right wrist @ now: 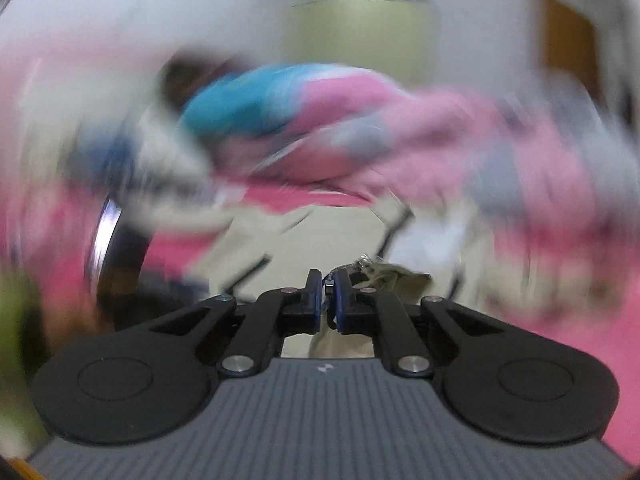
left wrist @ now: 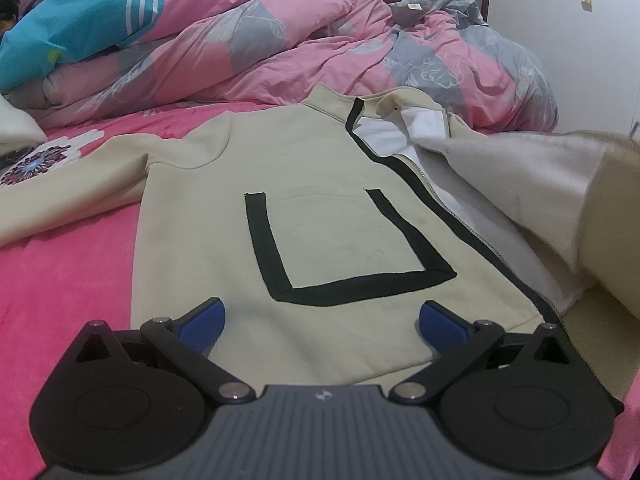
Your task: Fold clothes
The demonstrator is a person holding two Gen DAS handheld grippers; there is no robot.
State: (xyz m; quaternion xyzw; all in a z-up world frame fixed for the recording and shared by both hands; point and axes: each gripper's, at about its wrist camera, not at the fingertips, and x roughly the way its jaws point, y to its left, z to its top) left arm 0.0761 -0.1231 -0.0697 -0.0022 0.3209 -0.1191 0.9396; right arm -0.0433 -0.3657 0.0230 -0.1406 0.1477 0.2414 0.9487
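With the left gripper spread apart over the jacket hem, the right gripper, clamped on the lifted right panel's edge, could slip and crumple it.

White wall behind a pink-sheeted bed.

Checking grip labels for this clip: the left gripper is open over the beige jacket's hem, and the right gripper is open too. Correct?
Not quite. The right gripper is shut on the beige jacket, pinching its fabric, as the right wrist view shows. The left gripper is indeed open over the hem.
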